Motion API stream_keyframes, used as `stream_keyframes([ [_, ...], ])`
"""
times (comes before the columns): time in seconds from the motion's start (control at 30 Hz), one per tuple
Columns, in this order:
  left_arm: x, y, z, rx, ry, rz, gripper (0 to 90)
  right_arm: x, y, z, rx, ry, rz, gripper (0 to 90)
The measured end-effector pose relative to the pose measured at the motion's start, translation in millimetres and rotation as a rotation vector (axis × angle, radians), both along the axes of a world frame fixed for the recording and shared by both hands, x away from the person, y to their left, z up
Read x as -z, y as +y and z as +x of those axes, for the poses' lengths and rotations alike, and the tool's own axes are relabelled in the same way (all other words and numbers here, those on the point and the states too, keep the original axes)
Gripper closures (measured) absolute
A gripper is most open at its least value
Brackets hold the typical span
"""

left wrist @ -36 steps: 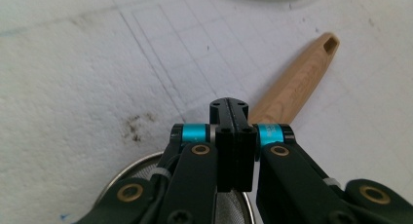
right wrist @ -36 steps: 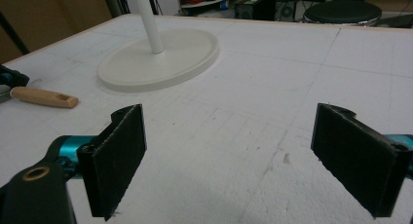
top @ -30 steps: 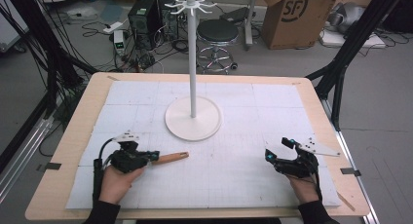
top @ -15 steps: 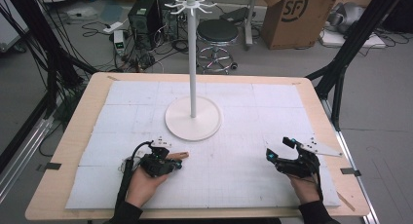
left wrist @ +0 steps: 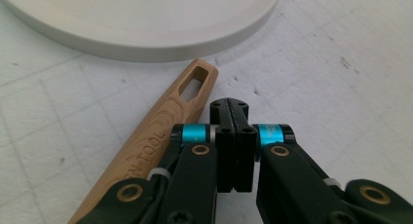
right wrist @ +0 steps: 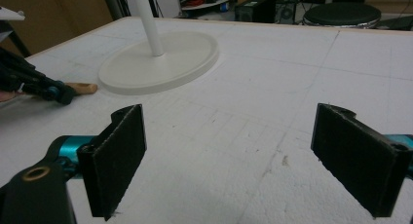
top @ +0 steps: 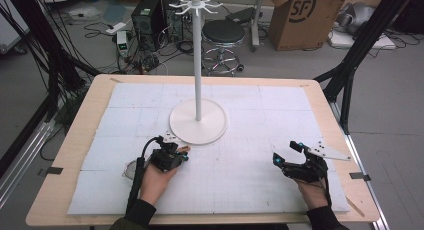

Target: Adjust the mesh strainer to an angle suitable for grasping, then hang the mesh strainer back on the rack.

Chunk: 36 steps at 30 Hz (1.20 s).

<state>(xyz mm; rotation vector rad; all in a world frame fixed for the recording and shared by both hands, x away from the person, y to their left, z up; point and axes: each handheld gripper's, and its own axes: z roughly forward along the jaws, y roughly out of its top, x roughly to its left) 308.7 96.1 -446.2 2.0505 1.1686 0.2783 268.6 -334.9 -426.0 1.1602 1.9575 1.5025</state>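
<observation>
A wooden tool handle point(left wrist: 160, 121), with a slot at its end and "TOOL" printed on it, lies flat on the white mat just short of the stand's round base point(left wrist: 146, 19). My left gripper point(left wrist: 234, 107) is shut with nothing between its jaws, which rest beside the handle on its right. From above, the left gripper point(top: 181, 155) covers most of the handle, leaving the tip point(top: 185, 149) showing. My right gripper point(right wrist: 229, 160) is open over bare mat, also seen at the front right point(top: 285, 151).
A white stand point(top: 197, 122) with a tall pole and a ring of hooks point(top: 196, 2) rises from the middle of the gridded mat point(top: 250, 115). A greyish round object point(top: 129, 169) lies by the left wrist, partly hidden. Beyond the table are a stool point(top: 223, 32) and boxes.
The left hand has slid to the right along the wooden handle toward the stand's base, covering more of the handle. The right hand has stayed put.
</observation>
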Motion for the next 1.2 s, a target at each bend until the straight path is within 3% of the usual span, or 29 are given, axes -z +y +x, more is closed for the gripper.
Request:
stream_keyframes([
  [0.07,-1.4,2.9,-0.2,0.001,-0.005,-0.016,89.7,0.0,0.1,0.0,-0.001,0.001,0.001,12.0],
  [0.17,-10.4,11.0,-4.1,0.021,-0.022,-0.13,74.3,0.3,0.0,0.2,-0.001,0.004,-0.004,12.1],
  [0.2,-16.1,14.5,-7.0,0.023,-0.051,-0.155,67.6,0.9,0.1,0.5,-0.001,0.015,-0.003,12.1],
  [0.33,-28.0,27.8,-14.3,0.018,-0.118,-0.19,57.9,1.1,0.5,1.2,-0.001,0.012,-0.005,12.1],
  [0.43,-32.2,38.3,-13.8,0.014,-0.122,-0.194,52.2,0.9,0.9,0.4,-0.001,0.01,-0.008,12.1],
  [0.5,-35.2,46.8,-13.8,0.027,-0.125,-0.194,43.3,0.5,0.5,-1.4,-0.002,0.008,-0.008,12.1],
  [0.67,-39.0,63.7,-12.0,0.078,-0.127,-0.163,41.3,0.2,-1.2,-1.3,0.001,0.004,-0.005,12.1],
  [0.73,-36.0,71.1,-9.7,0.085,-0.097,-0.178,41.9,0.5,-0.4,-1.2,0.0,0.008,-0.006,12.1],
  [0.87,-28.3,80.0,-5.4,0.081,-0.033,-0.16,44.2,0.7,-0.1,-0.9,0.0,0.007,-0.011,12.1],
  [1.2,-19.7,82.1,-1.7,0.12,0.03,-0.084,49.4,1.0,-0.1,-0.9,0.0,0.008,-0.011,12.1],
])
